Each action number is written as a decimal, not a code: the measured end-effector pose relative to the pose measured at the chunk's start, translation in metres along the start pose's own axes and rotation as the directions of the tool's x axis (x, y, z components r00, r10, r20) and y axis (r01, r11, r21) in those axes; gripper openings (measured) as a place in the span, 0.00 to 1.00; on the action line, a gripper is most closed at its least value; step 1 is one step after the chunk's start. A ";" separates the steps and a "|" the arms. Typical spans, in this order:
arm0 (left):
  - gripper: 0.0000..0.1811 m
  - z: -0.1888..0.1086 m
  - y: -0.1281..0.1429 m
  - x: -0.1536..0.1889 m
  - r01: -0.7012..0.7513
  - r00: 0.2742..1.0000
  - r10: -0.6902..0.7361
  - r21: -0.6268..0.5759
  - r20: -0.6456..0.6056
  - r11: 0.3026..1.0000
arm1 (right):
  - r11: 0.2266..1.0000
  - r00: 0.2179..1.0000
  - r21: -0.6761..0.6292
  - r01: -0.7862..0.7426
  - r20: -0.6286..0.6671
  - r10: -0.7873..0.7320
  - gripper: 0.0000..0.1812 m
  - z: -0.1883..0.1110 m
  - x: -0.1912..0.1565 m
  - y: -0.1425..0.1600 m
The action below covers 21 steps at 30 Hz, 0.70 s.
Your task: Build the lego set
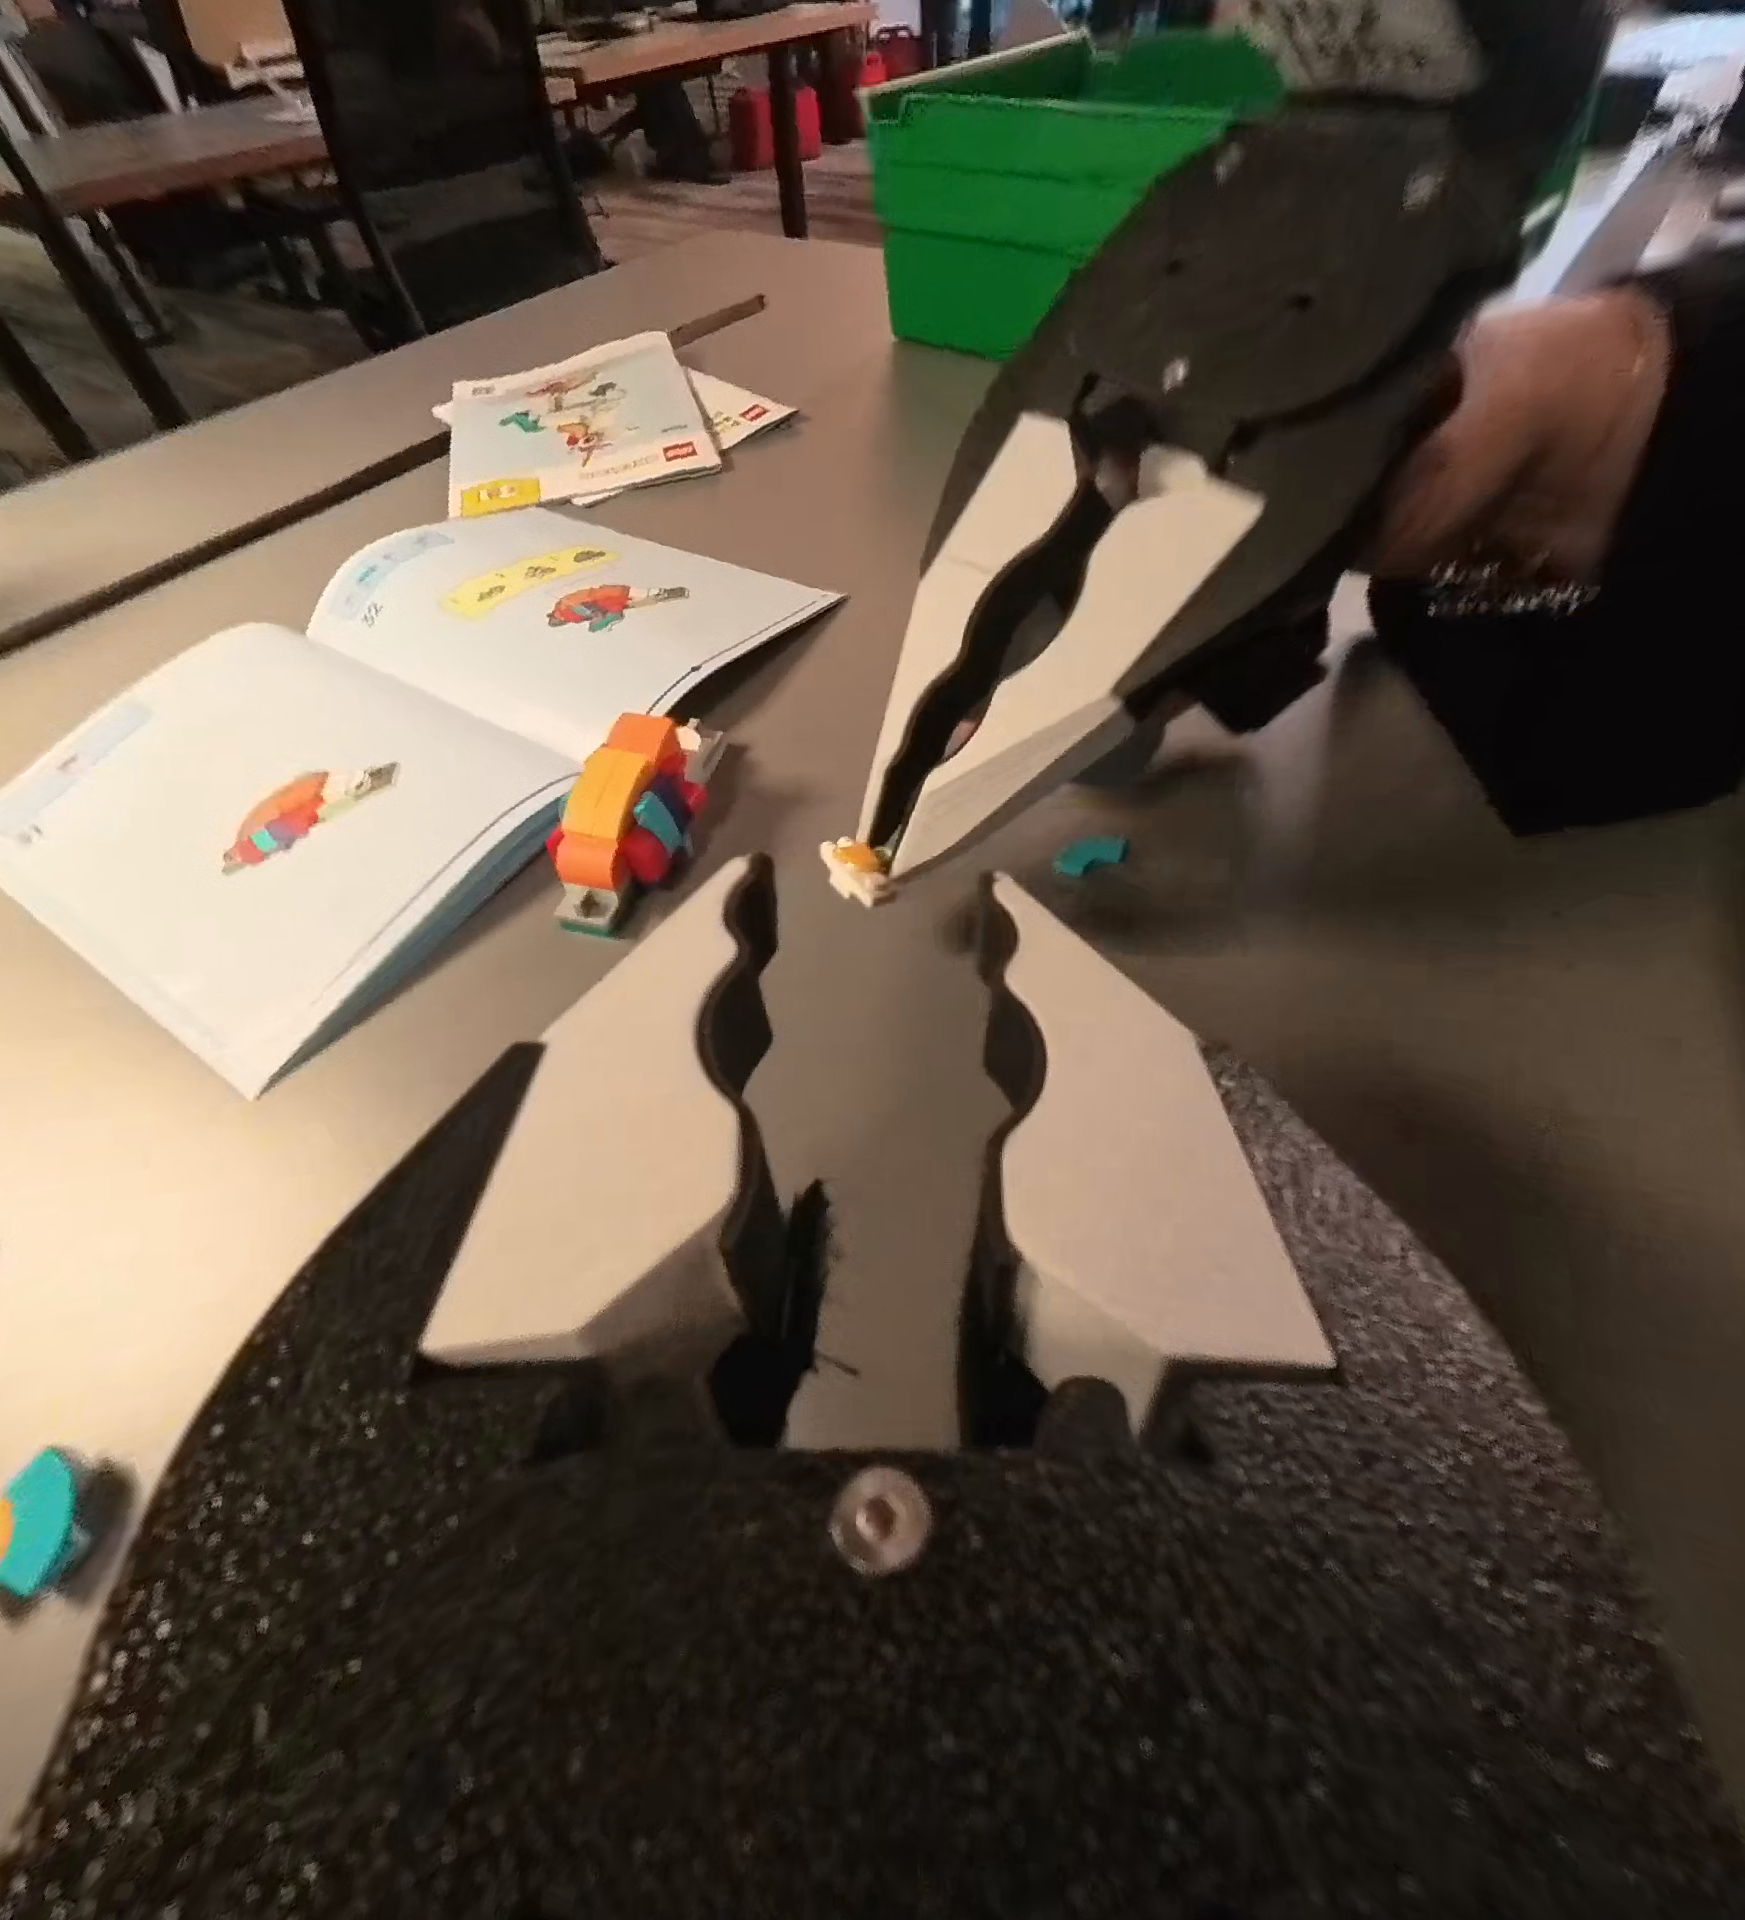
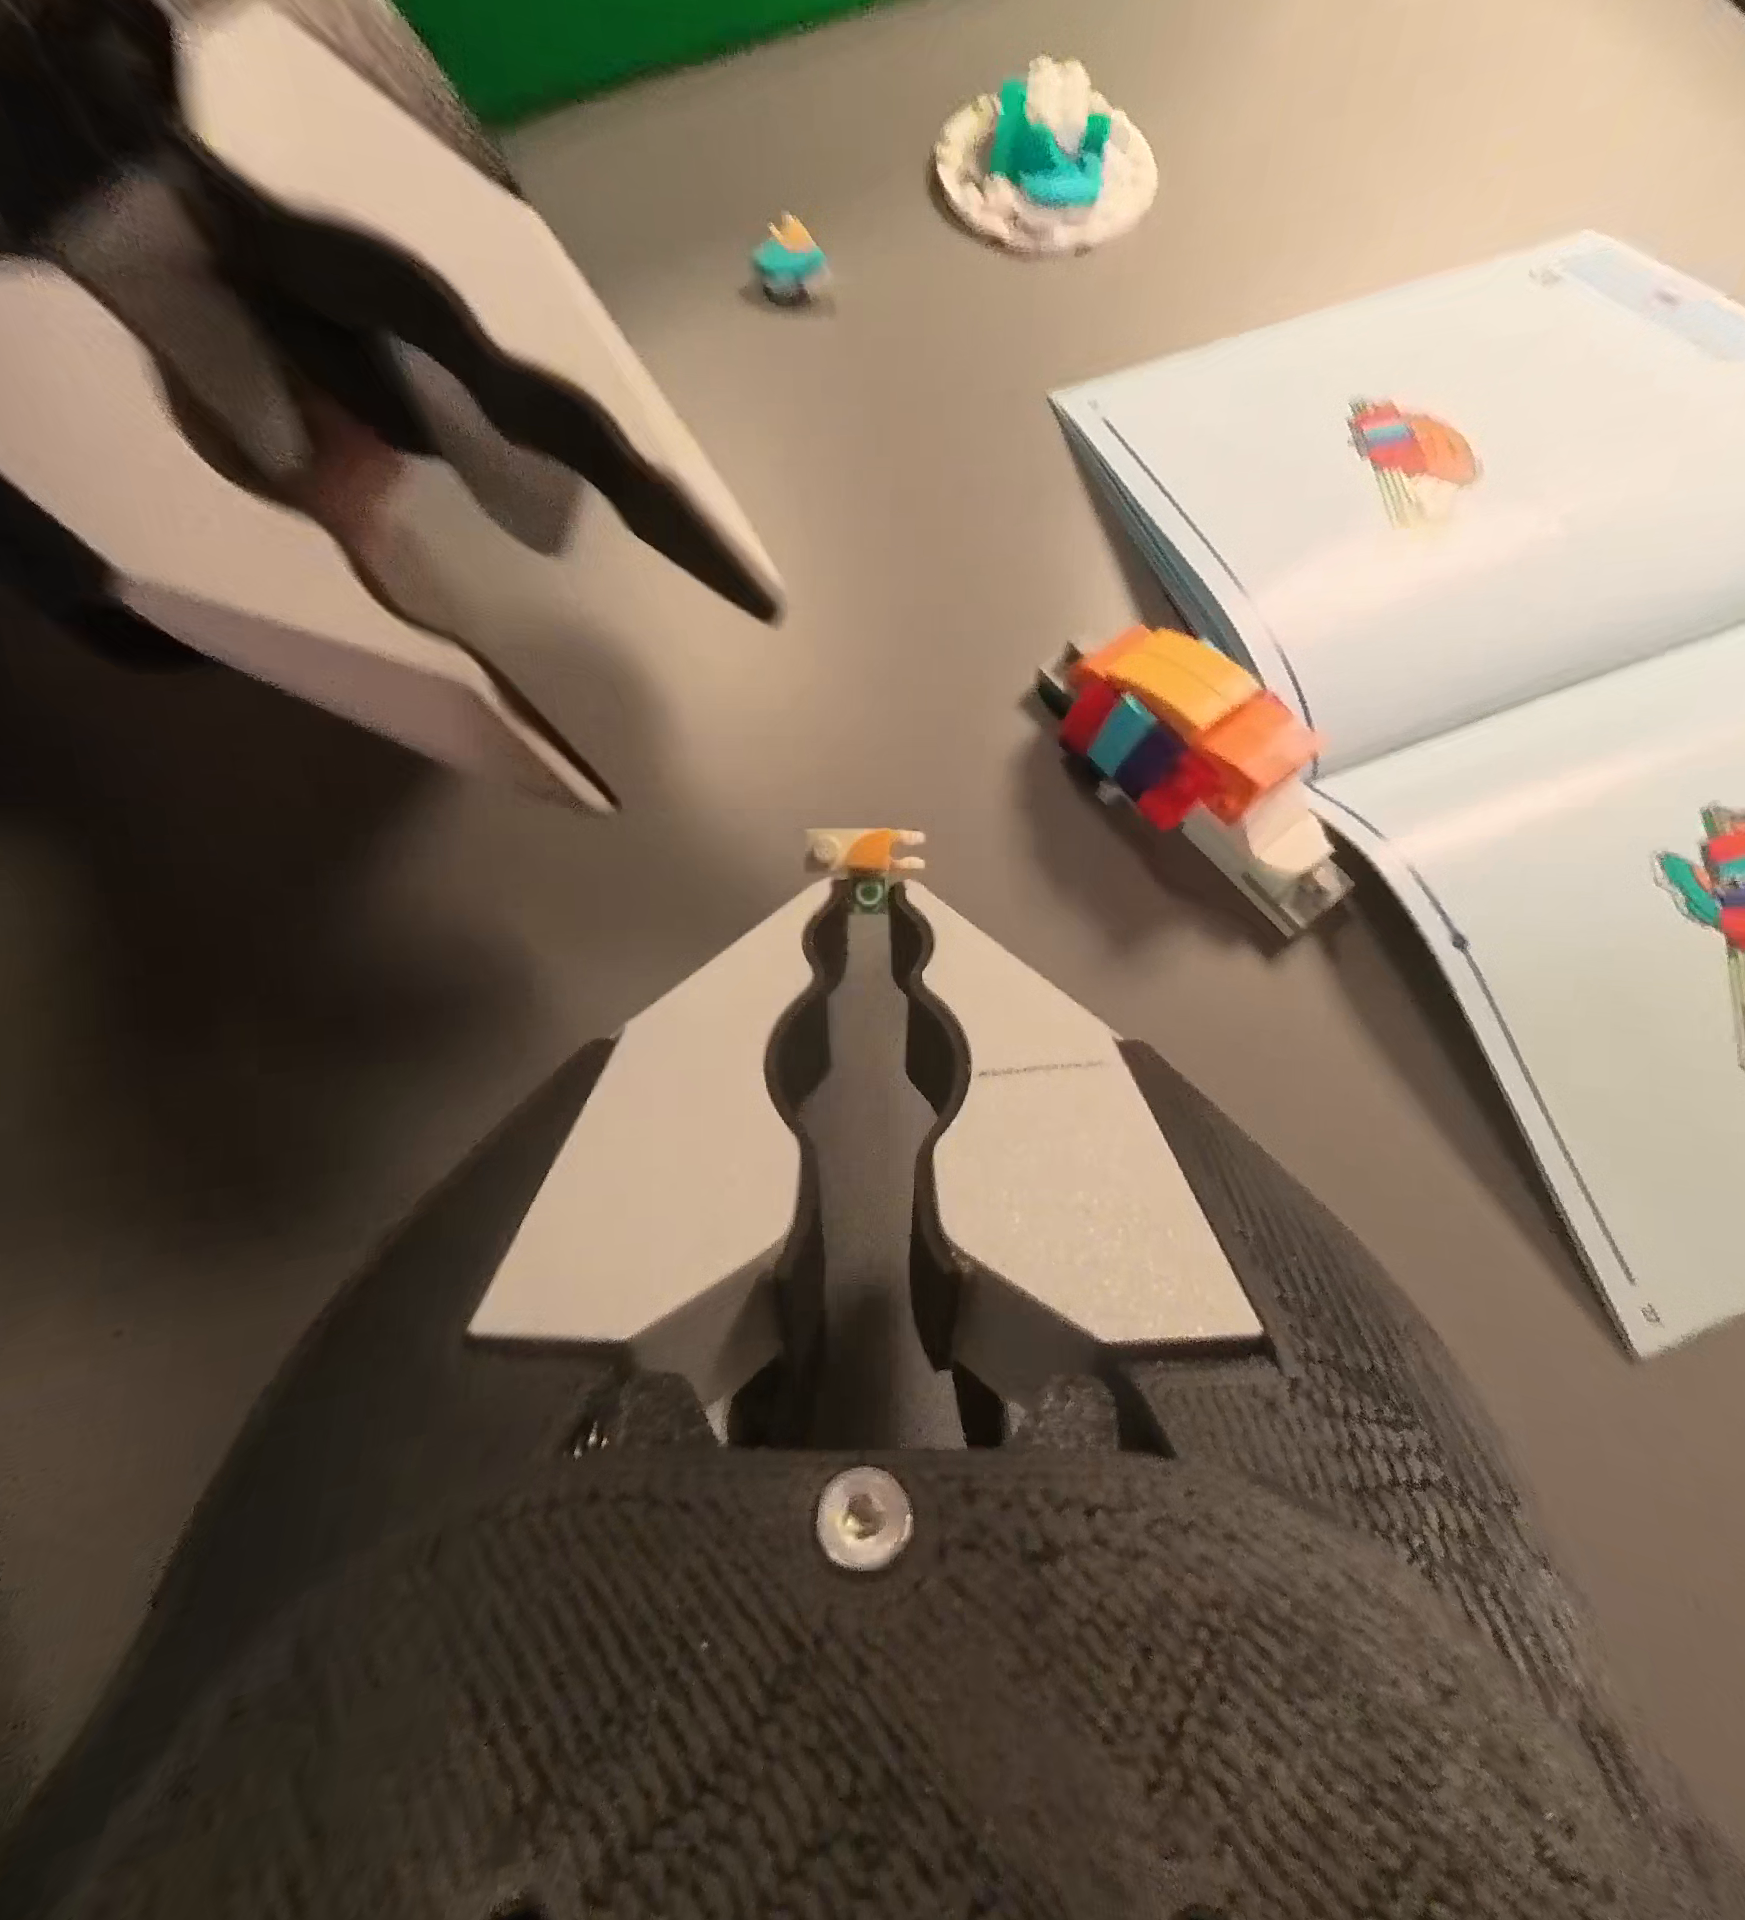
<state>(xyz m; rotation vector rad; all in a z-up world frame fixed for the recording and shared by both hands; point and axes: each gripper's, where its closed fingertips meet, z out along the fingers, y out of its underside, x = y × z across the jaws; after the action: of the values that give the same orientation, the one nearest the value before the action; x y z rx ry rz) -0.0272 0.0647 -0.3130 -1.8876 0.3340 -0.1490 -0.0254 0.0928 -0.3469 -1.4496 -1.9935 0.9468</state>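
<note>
Right tongs [image 2: 866, 891] pinch a small white-and-orange piece [image 2: 863, 850]; left tongs [image 1: 873, 894] apart, beside the printed open booklet [image 1: 328, 758]

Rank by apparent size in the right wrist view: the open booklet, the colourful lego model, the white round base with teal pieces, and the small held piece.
1. Open booklet
2. Colourful lego model
3. White round base, though farther away, so unsure against the model
4. Small held piece

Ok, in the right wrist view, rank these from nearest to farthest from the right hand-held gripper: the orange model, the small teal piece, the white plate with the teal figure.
1. Orange model, just right of the right hand-held gripper, by the open booklet.
2. Small teal piece, farther ahead, slightly left.
3. White plate, farthest, ahead and to the right.
</note>
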 end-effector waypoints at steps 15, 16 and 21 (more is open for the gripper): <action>0.05 -0.014 -0.041 -0.002 -0.593 0.735 0.532 0.016 0.421 0.805 | 0.939 0.926 0.176 -0.295 0.294 0.236 0.04 -0.043 -0.034 -0.060; 0.04 -0.013 -0.040 -0.002 -0.593 0.735 0.535 0.013 0.417 0.805 | 0.939 0.924 0.175 -0.297 0.300 0.237 0.04 -0.043 -0.035 -0.060; 0.00 -0.013 -0.038 0.000 -0.613 0.720 0.561 -0.004 0.409 0.790 | 0.940 0.920 0.168 -0.296 0.316 0.234 0.03 -0.043 -0.039 -0.060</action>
<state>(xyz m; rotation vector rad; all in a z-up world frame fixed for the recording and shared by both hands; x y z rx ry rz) -0.0251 0.0647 -0.2730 -1.5439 0.6163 0.6256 -0.0182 0.0550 -0.2733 -1.5570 -1.8438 1.5235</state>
